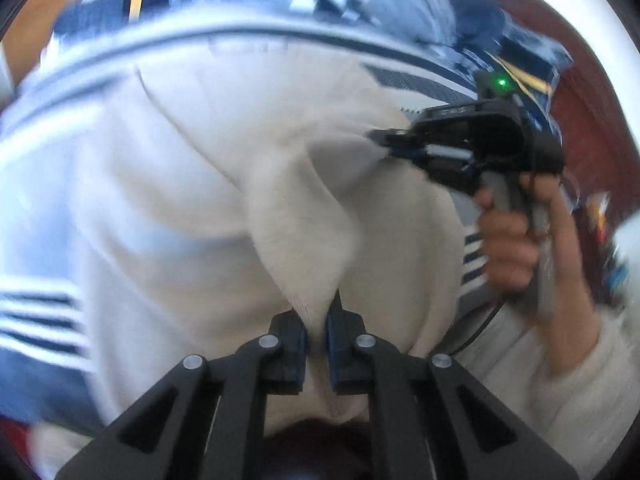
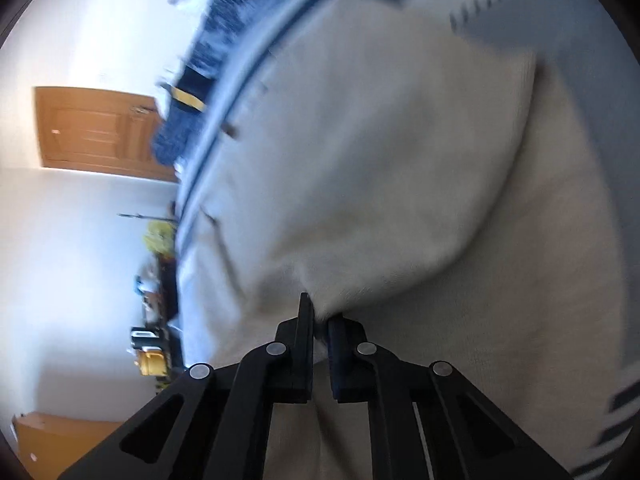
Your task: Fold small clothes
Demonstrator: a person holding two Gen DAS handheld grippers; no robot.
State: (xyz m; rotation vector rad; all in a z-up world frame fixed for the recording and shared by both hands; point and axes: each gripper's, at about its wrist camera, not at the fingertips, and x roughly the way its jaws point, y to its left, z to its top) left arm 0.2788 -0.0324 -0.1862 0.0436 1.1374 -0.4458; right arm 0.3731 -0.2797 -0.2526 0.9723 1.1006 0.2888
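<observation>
While both tongs (image 1: 316, 336) (image 2: 320, 334) pinch it, cream garment (image 1: 192, 184) (image 2: 400, 184) lifts.

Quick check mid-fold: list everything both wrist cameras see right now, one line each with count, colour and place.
cream garment: one, off-white, spread over the bedding, pinched at two spots and pulled up into ridges
striped bedding: one, white with navy stripes, under the garment
patterned fabric: one, navy and white with a yellow mark, far end of the bedding; too blurred to identify
door: one, orange-brown wood, in the white wall, right wrist view
clutter: several small items, yellow and dark, beside the bedding; too blurred to name
left hand-held gripper: one, black with blue pads, shut on the garment
right hand-held gripper: one, black, shut on the garment
hand: one, holding the right gripper's handle, pale sleeve
</observation>
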